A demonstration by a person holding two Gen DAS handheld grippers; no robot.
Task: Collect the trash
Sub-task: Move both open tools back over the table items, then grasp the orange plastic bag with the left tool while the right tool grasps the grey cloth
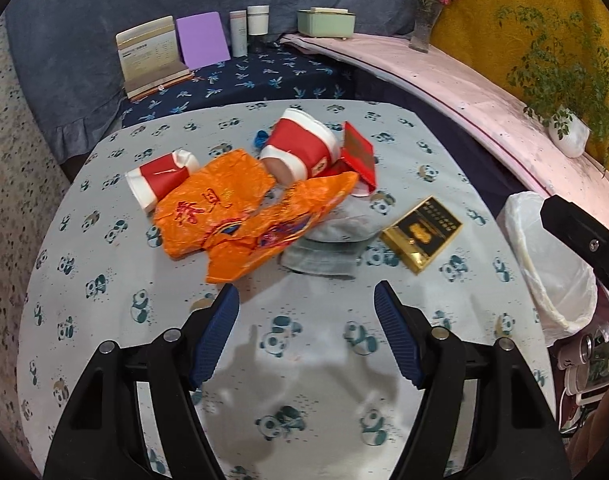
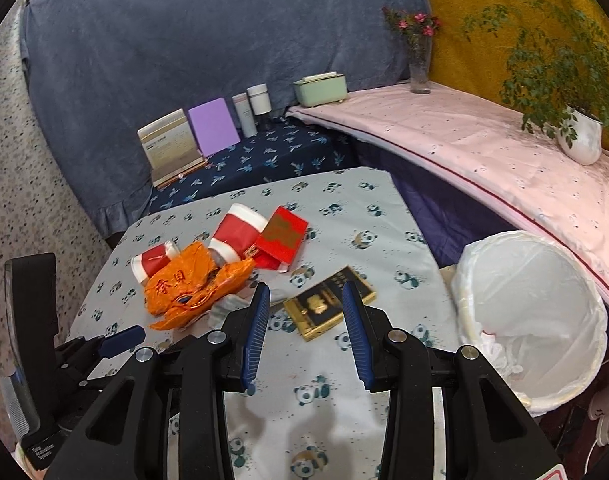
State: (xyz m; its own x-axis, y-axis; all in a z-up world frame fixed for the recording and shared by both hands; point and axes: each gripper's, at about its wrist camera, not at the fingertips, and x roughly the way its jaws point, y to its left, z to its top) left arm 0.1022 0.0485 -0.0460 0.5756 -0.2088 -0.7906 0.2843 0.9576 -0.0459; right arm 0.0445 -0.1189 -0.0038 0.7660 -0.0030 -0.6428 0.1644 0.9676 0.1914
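Observation:
Trash lies on the panda-print table (image 1: pixel 104 320): an orange foil wrapper (image 1: pixel 232 216) (image 2: pixel 188 288), two red-and-white paper cups (image 1: pixel 300 148) (image 1: pixel 160 176), a red packet (image 1: pixel 358 152) (image 2: pixel 282 238), a grey crumpled cloth (image 1: pixel 332 240) and a black-and-gold box (image 1: pixel 422 232) (image 2: pixel 328 304). A white-lined trash bin (image 2: pixel 532 312) (image 1: pixel 544 264) stands right of the table. My left gripper (image 1: pixel 306 292) is open and empty, just short of the wrapper. My right gripper (image 2: pixel 306 292) is open and empty, above the box.
Behind the table a dark blue patterned surface holds a card stand (image 1: pixel 152 56), a purple notebook (image 1: pixel 202 38) and bottles (image 1: pixel 248 28). A pink ledge (image 2: pixel 484 148) carries a green box (image 2: pixel 320 88), a flower vase (image 2: pixel 420 64) and a potted plant (image 2: pixel 576 136).

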